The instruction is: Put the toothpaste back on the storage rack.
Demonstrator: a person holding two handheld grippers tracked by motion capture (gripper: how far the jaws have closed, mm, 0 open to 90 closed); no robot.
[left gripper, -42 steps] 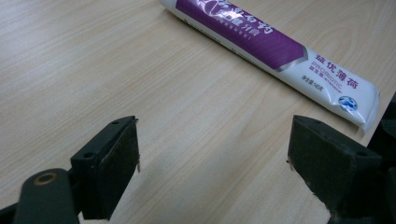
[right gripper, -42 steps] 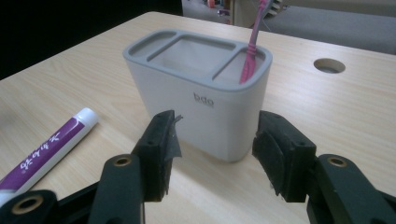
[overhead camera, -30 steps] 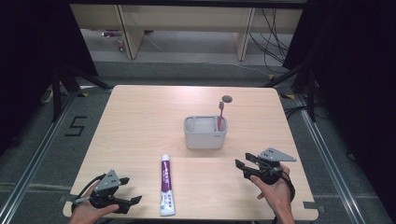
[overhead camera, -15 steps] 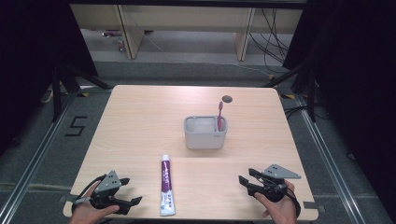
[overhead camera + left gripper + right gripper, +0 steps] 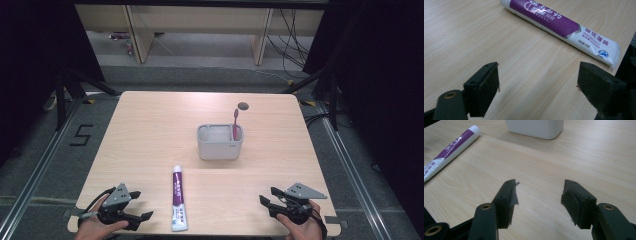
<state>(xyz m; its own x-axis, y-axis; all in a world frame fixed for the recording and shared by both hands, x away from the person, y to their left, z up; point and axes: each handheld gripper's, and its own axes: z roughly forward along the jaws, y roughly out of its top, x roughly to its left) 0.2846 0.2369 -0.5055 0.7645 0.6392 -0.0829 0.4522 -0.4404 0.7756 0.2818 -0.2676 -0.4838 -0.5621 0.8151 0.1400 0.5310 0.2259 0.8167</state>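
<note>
The toothpaste tube point(image 5: 178, 198) lies flat on the counter point(image 5: 150, 130) between the two hands, near its front edge and well apart from the grey holder point(image 5: 220, 142) in which a toothbrush point(image 5: 235, 120) stands. The left tongs point(image 5: 141, 205) are spread and empty beside the tube's crimped end; the right tongs point(image 5: 266, 196), also empty, have just been spreading wider. Judged risk: the tube is round and smooth, so a pinch near the crimp could let it swing or slip free
</note>
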